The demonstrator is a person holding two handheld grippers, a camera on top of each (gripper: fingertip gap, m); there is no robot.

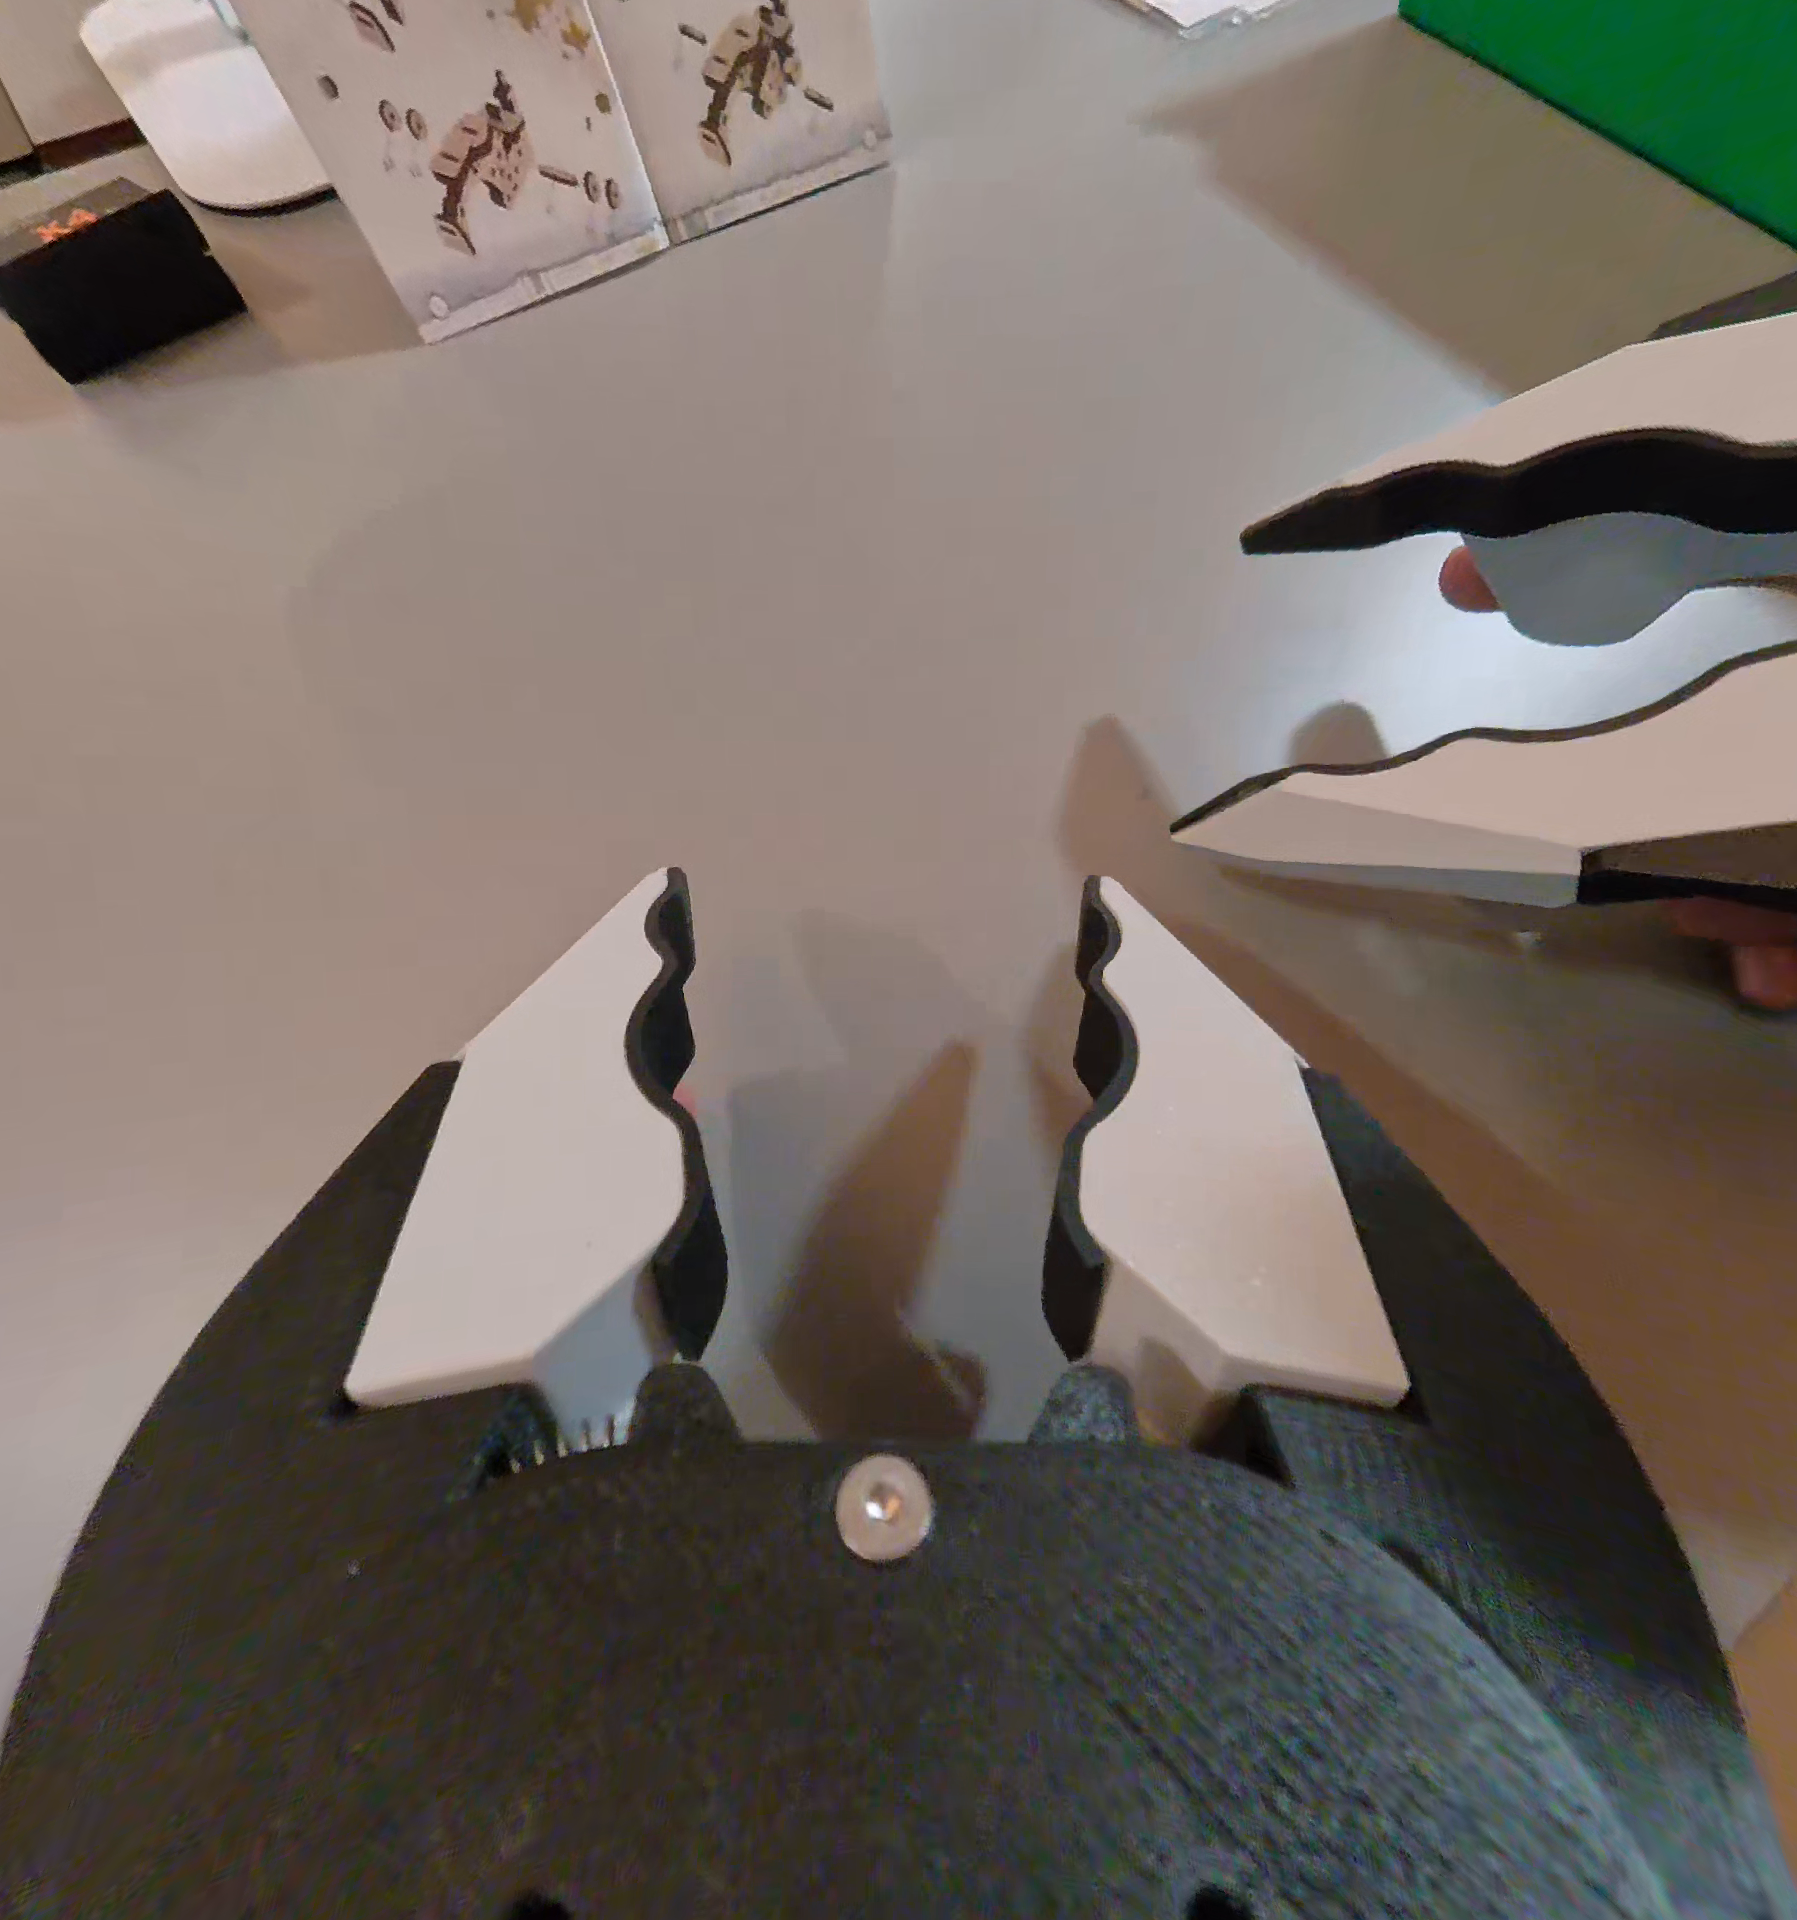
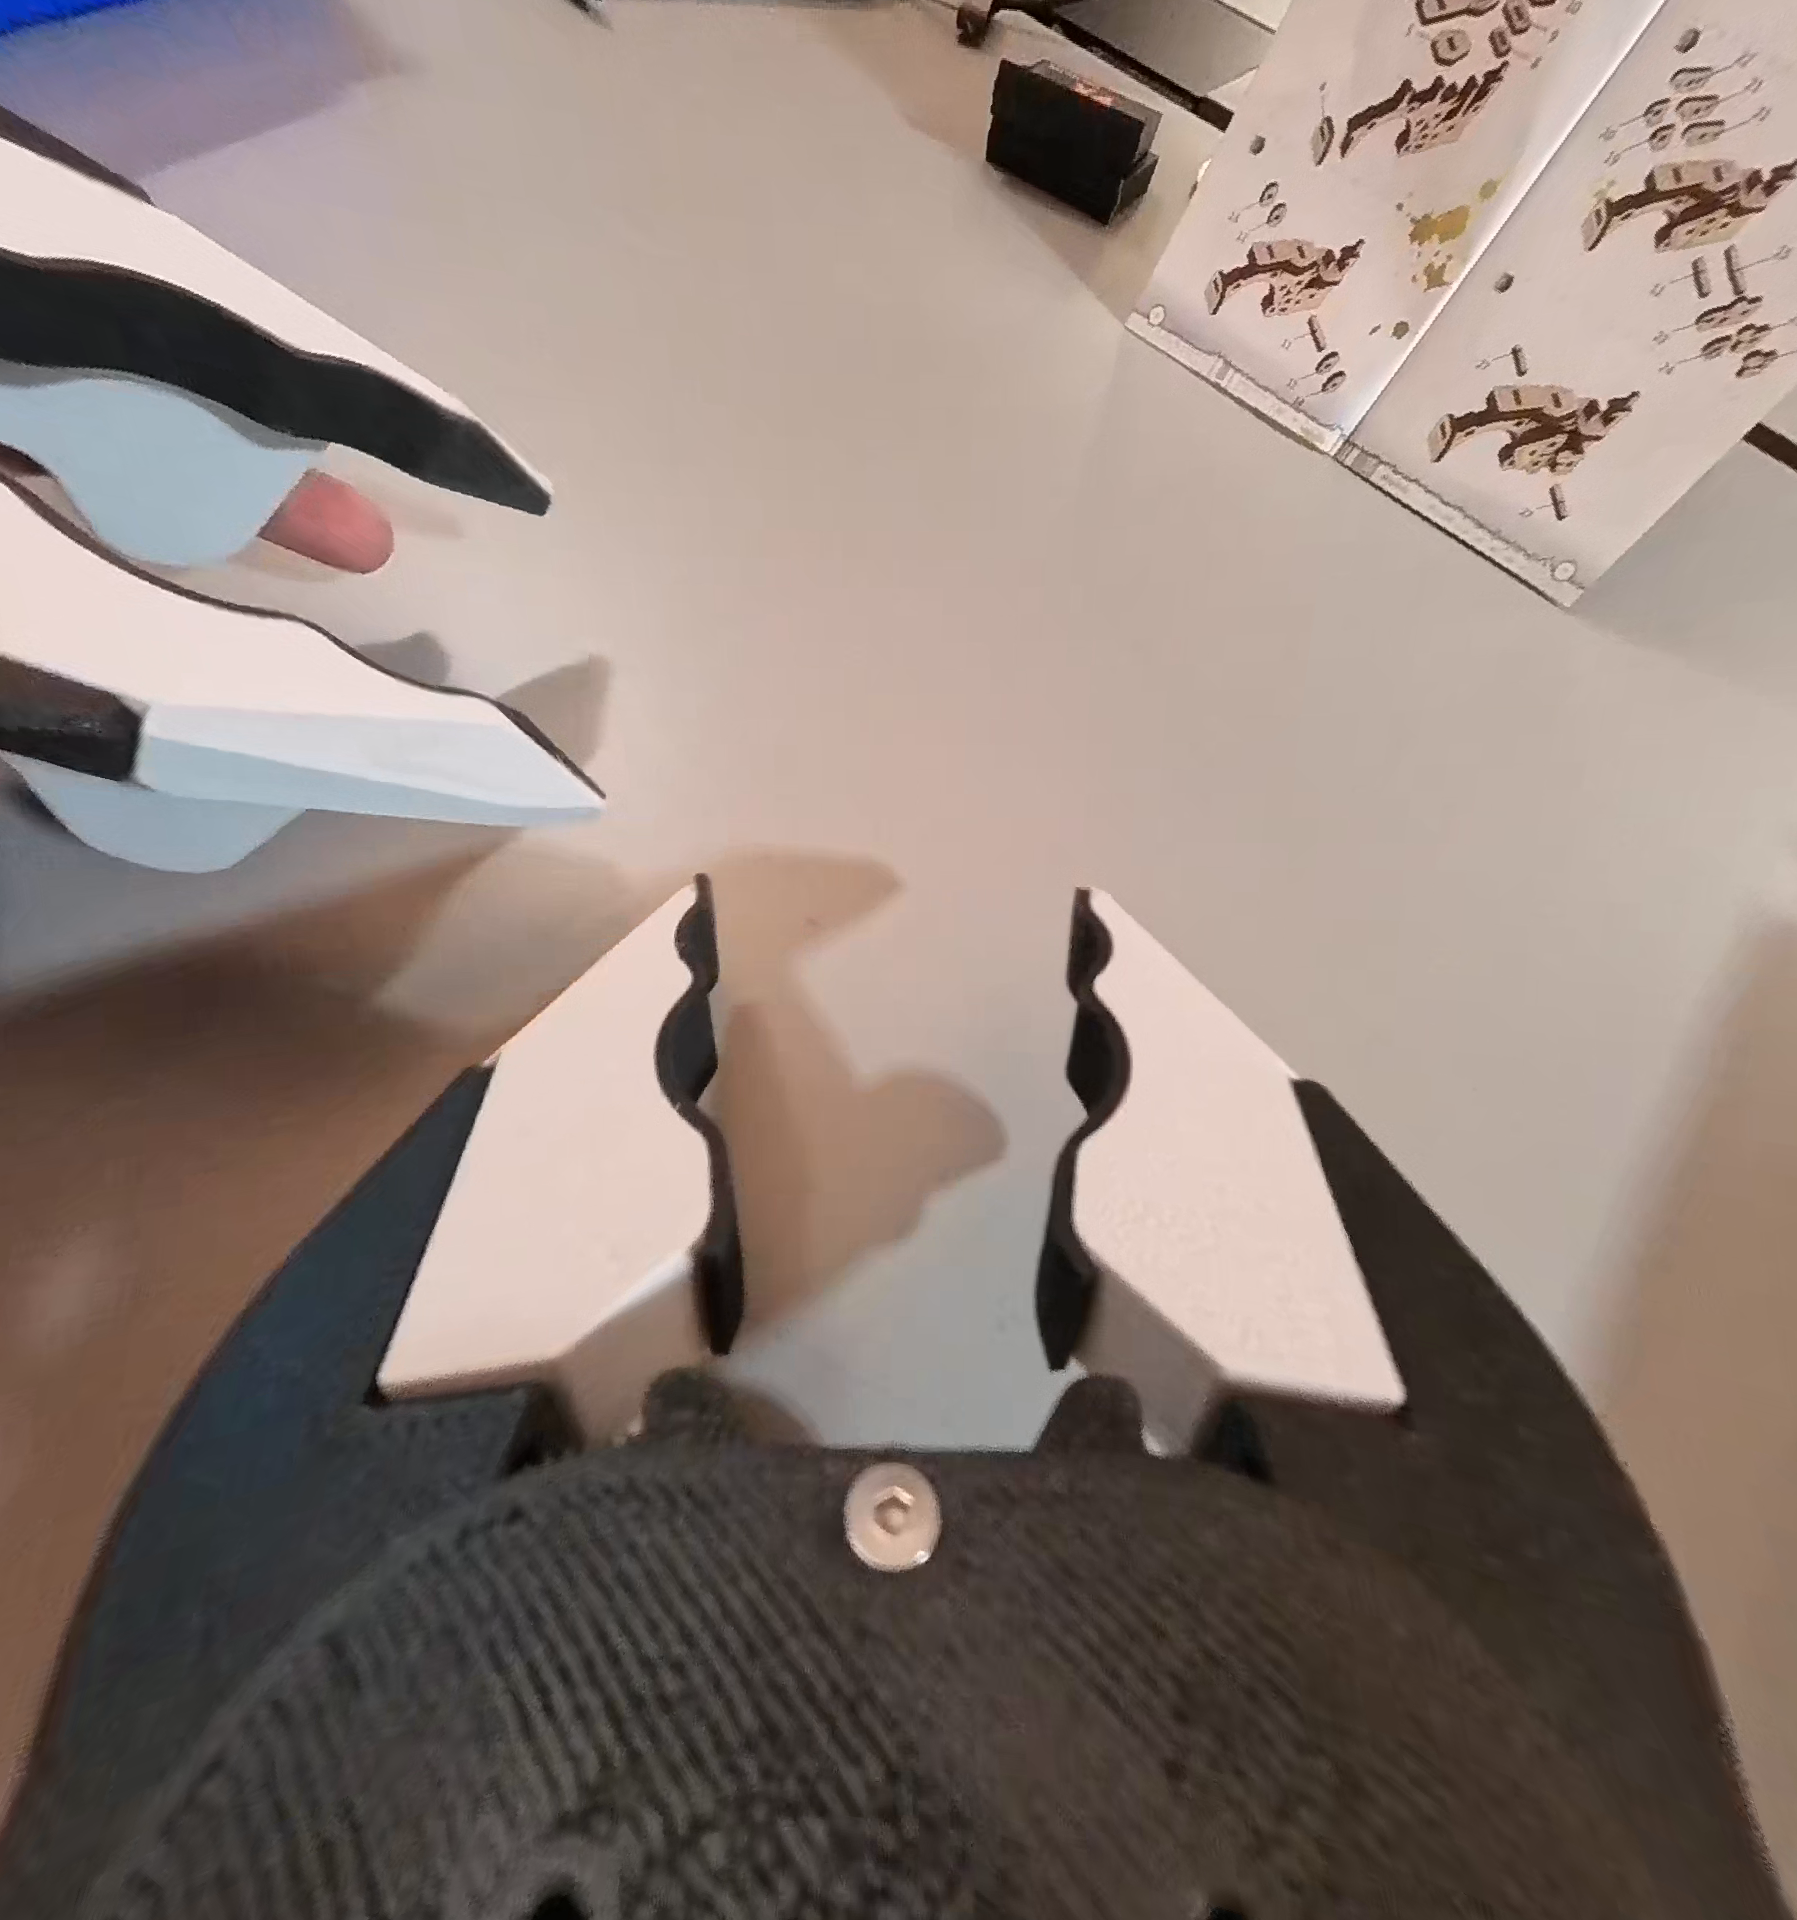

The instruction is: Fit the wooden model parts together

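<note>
No wooden model part shows in either view. My left gripper [image 1: 881, 883] is open and empty, its white fingers with black wavy pads held low over the bare grey table [image 1: 665, 623]. My right gripper [image 2: 889, 888] is also open and empty over the same table [image 2: 977, 520]. Each gripper shows in the other's view: the right one [image 1: 1211, 681] comes in from the right edge of the left wrist view, the left one [image 2: 572, 649] from the left edge of the right wrist view. Both stand open with nothing between the fingers. A person's fingertip [image 2: 338, 535] shows behind the left gripper.
Printed instruction sheets [image 1: 561, 156] with pictures of the wooden model stand upright at the back of the table, also in the right wrist view [image 2: 1496, 291]. A small black box [image 1: 104, 275] sits beside them [image 2: 1065, 145]. A green panel [image 1: 1652, 94] is at the far right. The left gripper is farther from the green panel [image 1: 1652, 94], some 35 centimetres, than the right, some 30 centimetres.
</note>
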